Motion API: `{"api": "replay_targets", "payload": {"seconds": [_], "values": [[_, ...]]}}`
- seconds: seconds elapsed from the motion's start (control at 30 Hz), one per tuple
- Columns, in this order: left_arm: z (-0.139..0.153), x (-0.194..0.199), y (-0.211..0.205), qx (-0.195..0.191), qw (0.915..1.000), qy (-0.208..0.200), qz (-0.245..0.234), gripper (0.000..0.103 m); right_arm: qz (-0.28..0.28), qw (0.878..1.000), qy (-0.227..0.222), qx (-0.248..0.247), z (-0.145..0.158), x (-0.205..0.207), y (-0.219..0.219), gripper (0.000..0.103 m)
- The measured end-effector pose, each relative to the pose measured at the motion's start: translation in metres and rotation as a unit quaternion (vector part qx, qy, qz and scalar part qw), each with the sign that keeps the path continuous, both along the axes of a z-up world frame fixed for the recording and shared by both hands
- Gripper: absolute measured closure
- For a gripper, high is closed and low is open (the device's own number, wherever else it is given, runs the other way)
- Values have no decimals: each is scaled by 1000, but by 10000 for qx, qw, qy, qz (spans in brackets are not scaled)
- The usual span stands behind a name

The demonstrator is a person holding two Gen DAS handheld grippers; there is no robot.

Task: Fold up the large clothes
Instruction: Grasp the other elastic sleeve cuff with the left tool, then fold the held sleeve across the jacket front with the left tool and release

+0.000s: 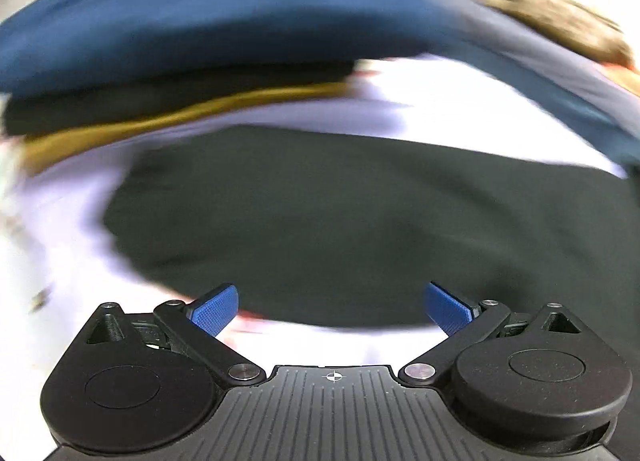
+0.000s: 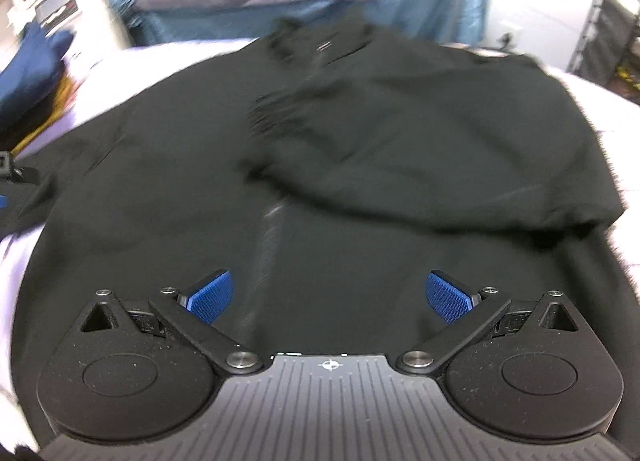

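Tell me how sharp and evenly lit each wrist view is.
Left wrist: heavy motion blur smears the black garment and the stacked clothes; the white surface is blown out. Right wrist: milder blur, garment folds readable, bright surroundings overexposed; both bend at the fisheye edges.

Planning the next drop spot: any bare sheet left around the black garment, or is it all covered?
Bare white sheet shows right of the black garment. In the left wrist view a blurred bare band runs between the garment and the stacked clothes. It is crowded toward that stack. Both the left hand-held gripper and right hand-held gripper are open over the garment.
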State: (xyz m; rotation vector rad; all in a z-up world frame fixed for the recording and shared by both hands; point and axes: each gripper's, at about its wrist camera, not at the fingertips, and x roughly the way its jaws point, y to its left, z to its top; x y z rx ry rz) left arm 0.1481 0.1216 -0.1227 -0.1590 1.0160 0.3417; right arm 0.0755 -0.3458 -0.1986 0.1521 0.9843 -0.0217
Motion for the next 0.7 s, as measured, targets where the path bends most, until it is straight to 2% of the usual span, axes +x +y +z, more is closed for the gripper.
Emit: {"api": "replay_targets", "payload": {"seconds": [0.1,0.2,0.27,0.33,0.47,0.57,0.7], "values": [[3,-5,75,206,9971,-67,729,0,81,9997,187,114,-4,-3,25,1],[8,3,116,186,9939,-271,1053,0,143,9994,314,85,-6,-2,44,1],[10,14,131,181,9946,-430,924,0,150,9993,351,53,-4,-1,54,1],[5,28,139,213,9972,-422,573,0,158,9992,371,29,-3,-3,59,1],[-17,60,140,398,9991,-106,-88,0,144,9988,464,-85,0,-6,66,1],[-41,77,140,186,9991,288,-263,0,132,9985,499,-158,1,-7,71,1],[-52,72,127,613,9963,283,-527,0,39,9981,586,-177,0,-9,73,1]]}}
